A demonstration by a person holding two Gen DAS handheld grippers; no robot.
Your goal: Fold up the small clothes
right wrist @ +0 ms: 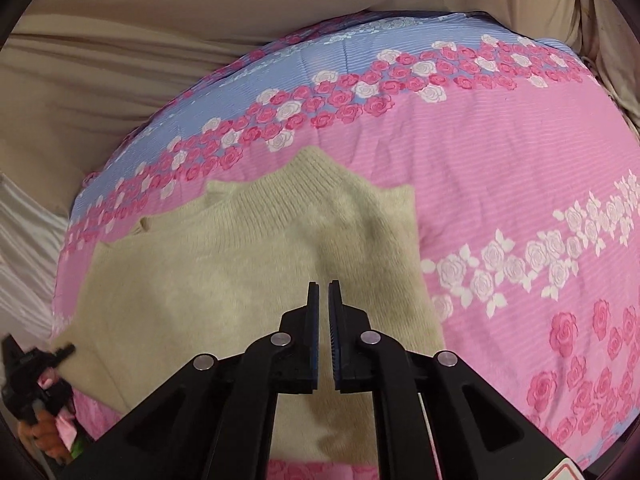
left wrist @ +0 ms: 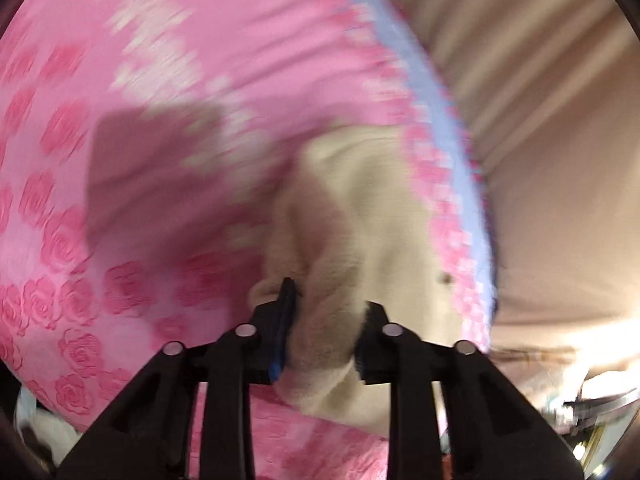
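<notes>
A small cream knitted sweater (right wrist: 240, 280) lies on a pink bedspread (right wrist: 500, 160) with rose patterns and a blue band. In the left wrist view, which is motion-blurred, my left gripper (left wrist: 326, 312) has a bunched part of the sweater (left wrist: 360, 220) between its parted fingers, gripping the fabric at the sweater's edge. It also shows at the far left of the right wrist view (right wrist: 48, 356), at the sweater's left edge. My right gripper (right wrist: 323, 292) hovers over the sweater's middle, jaws nearly closed with a thin gap, holding nothing.
Beige sheets (right wrist: 140, 40) surround the bedspread at the back and left. The bedspread's edge (left wrist: 460, 160) runs to the right of the sweater in the left wrist view, with clutter (left wrist: 592, 404) beyond at the lower right.
</notes>
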